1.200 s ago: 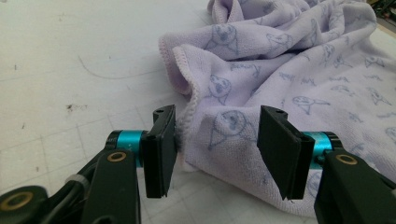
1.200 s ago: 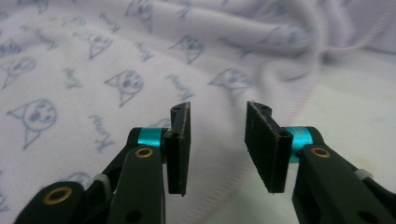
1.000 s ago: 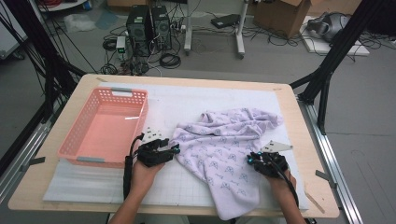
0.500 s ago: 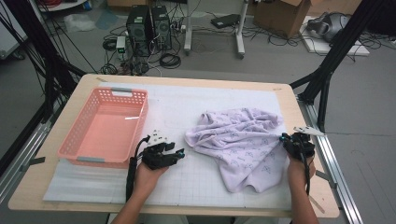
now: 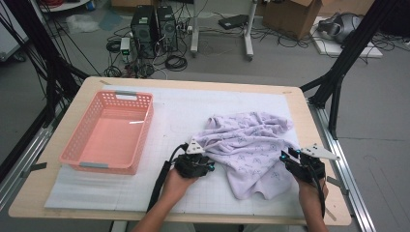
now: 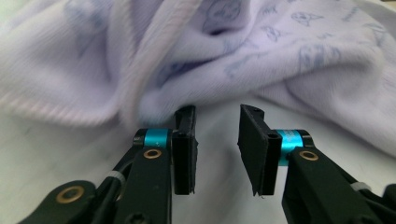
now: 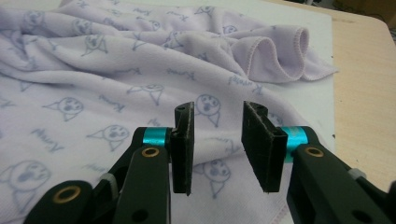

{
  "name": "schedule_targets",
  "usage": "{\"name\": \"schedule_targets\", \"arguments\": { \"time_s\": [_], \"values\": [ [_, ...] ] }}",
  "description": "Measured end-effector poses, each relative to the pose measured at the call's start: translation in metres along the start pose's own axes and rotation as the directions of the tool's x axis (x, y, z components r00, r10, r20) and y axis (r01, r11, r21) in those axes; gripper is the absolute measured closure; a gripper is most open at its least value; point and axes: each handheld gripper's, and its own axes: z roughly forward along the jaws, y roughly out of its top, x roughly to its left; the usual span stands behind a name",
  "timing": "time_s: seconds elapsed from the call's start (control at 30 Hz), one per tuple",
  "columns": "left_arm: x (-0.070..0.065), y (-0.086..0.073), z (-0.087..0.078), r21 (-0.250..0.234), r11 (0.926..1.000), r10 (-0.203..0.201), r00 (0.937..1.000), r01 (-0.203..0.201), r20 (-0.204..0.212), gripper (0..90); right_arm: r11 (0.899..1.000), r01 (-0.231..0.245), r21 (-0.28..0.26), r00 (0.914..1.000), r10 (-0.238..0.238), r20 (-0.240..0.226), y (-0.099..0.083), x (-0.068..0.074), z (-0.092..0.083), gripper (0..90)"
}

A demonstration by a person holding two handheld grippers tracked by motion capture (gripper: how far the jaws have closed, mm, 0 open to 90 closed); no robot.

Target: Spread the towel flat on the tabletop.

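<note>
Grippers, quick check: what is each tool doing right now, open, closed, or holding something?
Left tool: open, empty, at the edge of the lilac towel.
Right tool: open, empty, over the towel's printed cloth.

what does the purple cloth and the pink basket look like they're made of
Cloth: looks like soft fleece or microfibre, matte and fuzzy, with stitched hems and printed cat faces. Basket: probably moulded plastic, going by its rigid perforated walls and a slight sheen on its floor.
</note>
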Motion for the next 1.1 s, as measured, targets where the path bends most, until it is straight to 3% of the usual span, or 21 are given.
{"name": "schedule_targets", "arguments": {
  "time_s": [0.13, 0.23, 0.33, 0.4, 0.43, 0.47, 0.53, 0.7, 0.87, 1.1],
  "values": [
    [-0.012, 0.017, 0.018, 0.040, 0.9988, 0.028, 0.9994, -0.027, -0.019, 56.5, 1.000, -0.026, -0.012, 0.9996, 0.026, -0.002, -0.002, 0.000, -0.005, 63.3],
    [-0.025, 0.025, 0.030, 0.068, 0.9932, 0.099, 0.9930, -0.095, -0.065, 54.7, 1.000, -0.025, -0.006, 0.9997, 0.025, 0.001, -0.003, -0.001, -0.005, 62.9],
    [-0.029, 0.028, 0.035, 0.067, 0.9928, 0.104, 0.9913, -0.099, -0.080, 56.3, 0.999, -0.040, -0.006, 0.9992, 0.040, -0.001, -0.005, -0.003, -0.006, 62.9],
    [-0.031, 0.028, 0.036, 0.065, 0.9937, 0.097, 0.9905, -0.091, -0.098, 65.0, 0.999, -0.047, -0.008, 0.9989, 0.047, -0.003, -0.005, -0.004, -0.006, 62.9],
    [-0.033, 0.028, 0.035, 0.073, 0.9911, 0.120, 0.9854, -0.111, -0.121, 76.4, 0.999, -0.048, -0.007, 0.9988, 0.048, -0.006, -0.005, -0.004, -0.006, 62.9],
    [-0.034, 0.027, 0.036, 0.072, 0.9909, 0.122, 0.9842, -0.114, -0.128, 84.0, 0.999, -0.047, -0.007, 0.9989, 0.047, -0.007, -0.006, -0.004, -0.005, 63.1],
    [-0.032, 0.028, 0.033, 0.086, 0.9901, 0.121, 0.9853, -0.111, -0.120, 85.8, 0.999, -0.049, 0.001, 0.9987, 0.049, -0.013, -0.006, -0.004, -0.006, 63.3],
    [-0.013, 0.015, 0.006, 0.103, 0.9928, 0.073, 0.9909, -0.061, -0.113, 86.5, 0.999, -0.044, 0.007, 0.9989, 0.044, -0.018, -0.009, -0.006, -0.007, 63.5],
    [0.010, -0.011, -0.031, 0.062, 0.9971, -0.035, 0.9914, 0.044, -0.126, 86.5, 0.999, -0.036, 0.026, 0.9989, 0.037, -0.029, -0.012, -0.004, -0.007, 63.5],
    [0.011, -0.043, -0.085, -0.002, 0.9955, -0.094, 0.9877, 0.095, -0.125, 86.5, 0.998, -0.023, 0.051, 0.9982, 0.026, -0.053, -0.019, 0.007, -0.010, 63.5]
  ]
}}
